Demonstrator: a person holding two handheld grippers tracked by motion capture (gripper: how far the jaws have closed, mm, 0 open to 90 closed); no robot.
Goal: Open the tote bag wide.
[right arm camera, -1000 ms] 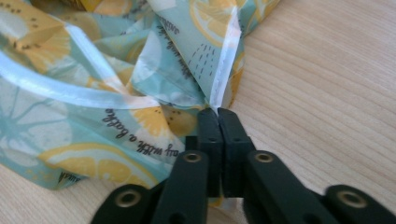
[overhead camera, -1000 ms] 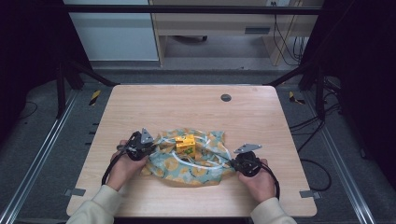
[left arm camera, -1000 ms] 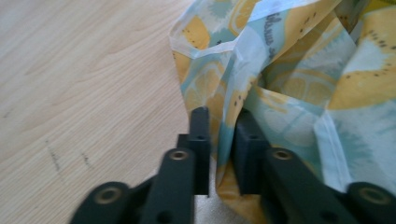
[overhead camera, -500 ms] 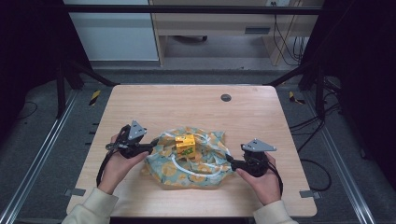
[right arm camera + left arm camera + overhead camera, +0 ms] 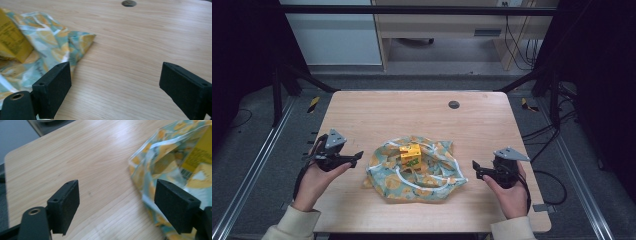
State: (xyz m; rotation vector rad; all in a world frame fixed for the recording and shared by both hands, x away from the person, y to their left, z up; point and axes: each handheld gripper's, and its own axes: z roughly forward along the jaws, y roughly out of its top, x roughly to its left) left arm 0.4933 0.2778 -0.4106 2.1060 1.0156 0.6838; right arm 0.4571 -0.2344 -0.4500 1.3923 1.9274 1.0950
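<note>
Lemon-print drawstring bag (image 5: 417,170) lies spread mid-bench with a yellow carton (image 5: 410,154) resting on it; left tool (image 5: 353,157) and right tool (image 5: 478,170) flank the bag, gaping, empty; bagging seems unfinished

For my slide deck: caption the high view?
Open left gripper and right gripper flank patterned cloth holding yellow box.

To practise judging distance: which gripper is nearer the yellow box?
Left. The left gripper is just off the cloth's left edge; the right gripper sits farther from the yellow box.
</note>
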